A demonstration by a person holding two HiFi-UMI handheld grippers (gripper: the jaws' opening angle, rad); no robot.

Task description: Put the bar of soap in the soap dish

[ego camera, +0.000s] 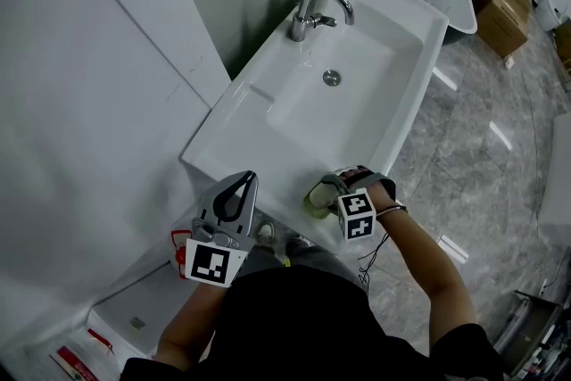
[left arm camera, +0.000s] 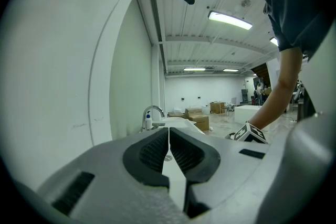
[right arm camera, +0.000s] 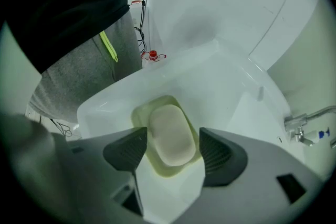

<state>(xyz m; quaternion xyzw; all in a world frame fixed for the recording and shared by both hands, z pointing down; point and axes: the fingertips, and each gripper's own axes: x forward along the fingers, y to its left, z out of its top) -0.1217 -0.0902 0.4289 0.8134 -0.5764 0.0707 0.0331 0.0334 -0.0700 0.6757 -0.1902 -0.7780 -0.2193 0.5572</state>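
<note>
My right gripper (right arm camera: pixel 172 140) stands wide open over the near rim of the sink (ego camera: pixel 268 116), jaws either side of the green soap dish (right arm camera: pixel 140 118) and the bar of soap (right arm camera: pixel 170 131) lying in it. I'd lift straight up, brushing neither. My left gripper (left arm camera: pixel 169 152) is closed and empty.

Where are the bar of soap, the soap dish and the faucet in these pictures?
bar of soap (right arm camera: pixel 171 135): right gripper view, middle of its top face.
soap dish (right arm camera: pixel 139 115): right gripper view, its left rim.
faucet (ego camera: pixel 302 22): head view, its upright body.
</note>
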